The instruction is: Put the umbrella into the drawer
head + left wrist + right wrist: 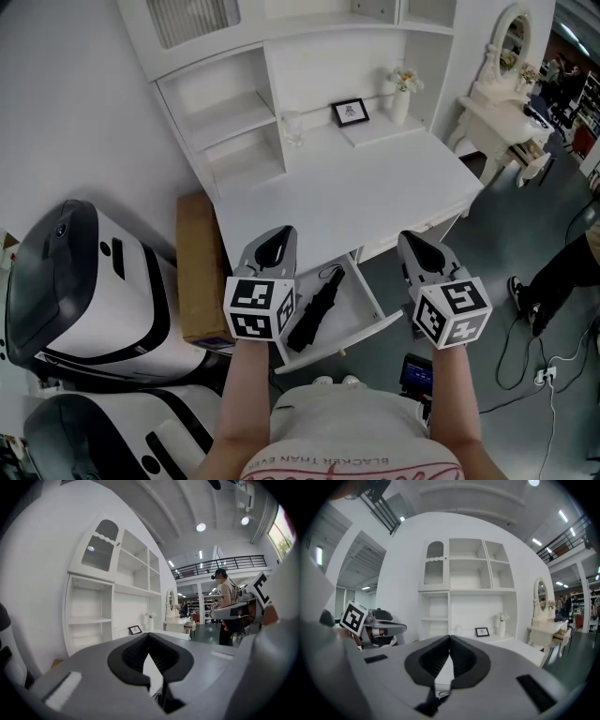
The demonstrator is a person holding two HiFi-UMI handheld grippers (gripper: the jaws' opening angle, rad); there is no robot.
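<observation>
The black folded umbrella [316,309] lies lengthwise inside the open white drawer [377,304] under the front edge of the white desk [347,202]. Both grippers are held up above the drawer, side by side, pointing at the desk and its hutch. My left gripper [278,233] hangs over the drawer's left part, jaws closed tip to tip with nothing between them [149,635]. My right gripper [411,237] hangs to the right of the drawer, its jaws likewise closed and empty [450,637]. Neither touches the umbrella.
On the desk stand a glass [292,127], a small picture frame [350,112] and a vase with flowers [401,97]. A brown cardboard box [201,267] leans left of the desk, beside white-and-black machines [89,291]. A dressing table [502,105] and floor cables [542,375] are at the right.
</observation>
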